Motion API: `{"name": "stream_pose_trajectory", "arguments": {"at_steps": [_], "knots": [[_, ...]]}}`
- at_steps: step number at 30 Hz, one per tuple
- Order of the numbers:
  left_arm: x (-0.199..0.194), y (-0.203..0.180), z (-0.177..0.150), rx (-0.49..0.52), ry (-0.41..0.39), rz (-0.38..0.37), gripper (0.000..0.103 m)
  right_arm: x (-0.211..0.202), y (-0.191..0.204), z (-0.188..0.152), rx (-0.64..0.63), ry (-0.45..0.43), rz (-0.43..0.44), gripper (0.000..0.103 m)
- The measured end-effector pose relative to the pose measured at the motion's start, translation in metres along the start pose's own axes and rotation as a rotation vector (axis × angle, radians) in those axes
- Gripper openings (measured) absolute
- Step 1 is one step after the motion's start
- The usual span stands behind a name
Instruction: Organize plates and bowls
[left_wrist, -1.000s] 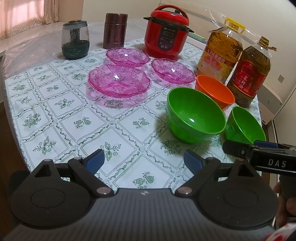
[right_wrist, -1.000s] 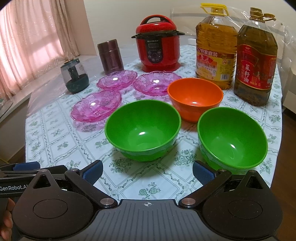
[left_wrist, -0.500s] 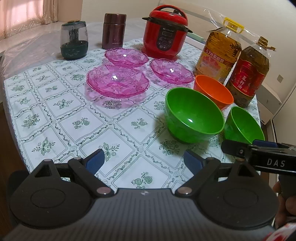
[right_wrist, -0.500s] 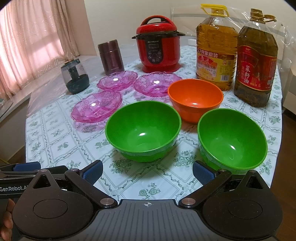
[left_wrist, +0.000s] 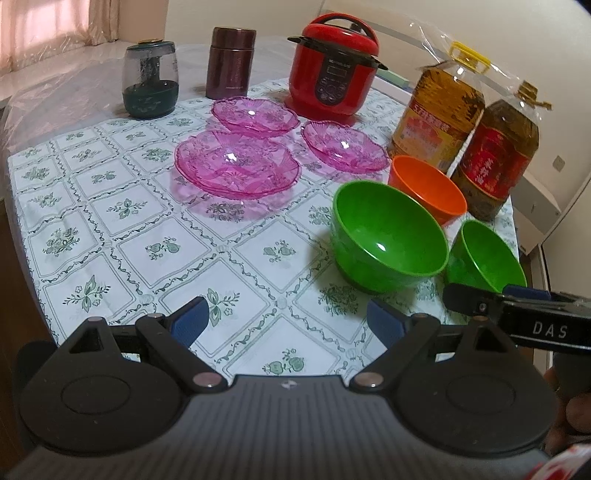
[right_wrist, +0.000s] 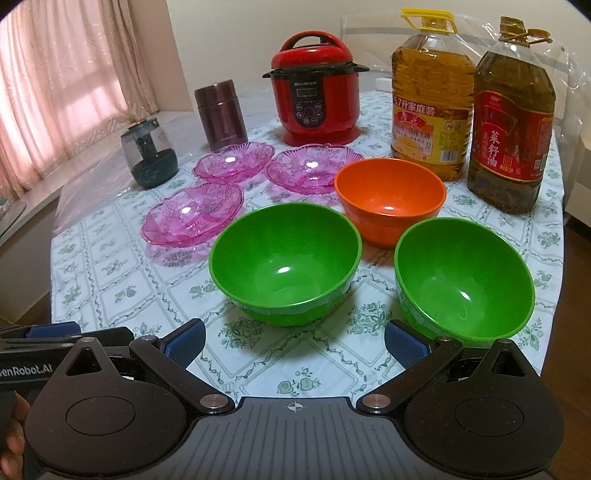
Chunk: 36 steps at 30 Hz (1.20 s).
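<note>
Left hand-held gripper (left_wrist: 284, 319): jaws spread, empty, hovering over the near worktop (left_wrist: 155, 251) edge. Three pink plates (right_wrist: 192, 214) sit clustered left-centre, unstacked, rims close, so easy to nest. Near green bowl (right_wrist: 284, 264) at centre, orange bowl (right_wrist: 389, 199) behind it, second green bowl (right_wrist: 463, 277) rightmost, all upright and separate. Right hand-held gripper (right_wrist: 295, 341): also spread and empty, just short of the green bowls, likely first pick. Cooker and oil bottles stand at the back, clear of the work.
</note>
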<state>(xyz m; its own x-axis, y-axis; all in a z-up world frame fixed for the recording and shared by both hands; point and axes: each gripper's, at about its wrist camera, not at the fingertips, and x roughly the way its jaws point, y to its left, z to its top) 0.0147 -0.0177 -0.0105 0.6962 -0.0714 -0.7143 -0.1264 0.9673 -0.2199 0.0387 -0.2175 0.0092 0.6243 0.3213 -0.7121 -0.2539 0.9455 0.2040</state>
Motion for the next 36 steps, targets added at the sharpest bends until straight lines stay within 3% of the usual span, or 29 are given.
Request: {"name": "stream_pose_trajectory", "arguments": {"at_steps": [8, 13, 21, 28, 29, 31, 33, 36], "knots": [[0.003, 0.036, 0.026, -0.092, -0.036, 0.015, 0.091, 0.006, 0.003, 0.023, -0.008, -0.037, 0.018, 0.103], [0.012, 0.065, 0.049, -0.168, -0.063, -0.023, 0.091, 0.018, 0.008, 0.054, -0.002, -0.057, 0.093, 0.103], [0.038, 0.098, 0.085, -0.210, -0.137, 0.014, 0.091, 0.058, 0.029, 0.103, -0.020, -0.072, 0.154, 0.102], [0.080, 0.122, 0.117, -0.216, -0.105, 0.039, 0.091, 0.123, 0.041, 0.137, -0.006, 0.024, 0.193, 0.102], [0.087, 0.125, 0.121, -0.219, -0.093, 0.042, 0.089, 0.132, 0.041, 0.140, 0.004, 0.038, 0.198, 0.100], [0.103, 0.131, 0.127, -0.228, -0.068, 0.037, 0.087, 0.155, 0.042, 0.147, 0.022, 0.083, 0.212, 0.085], [0.118, 0.137, 0.131, -0.242, -0.042, 0.026, 0.083, 0.177, 0.043, 0.154, 0.041, 0.125, 0.222, 0.083], [0.141, 0.143, 0.135, -0.253, -0.005, 0.013, 0.070, 0.208, 0.041, 0.161, 0.071, 0.188, 0.213, 0.077]]}}
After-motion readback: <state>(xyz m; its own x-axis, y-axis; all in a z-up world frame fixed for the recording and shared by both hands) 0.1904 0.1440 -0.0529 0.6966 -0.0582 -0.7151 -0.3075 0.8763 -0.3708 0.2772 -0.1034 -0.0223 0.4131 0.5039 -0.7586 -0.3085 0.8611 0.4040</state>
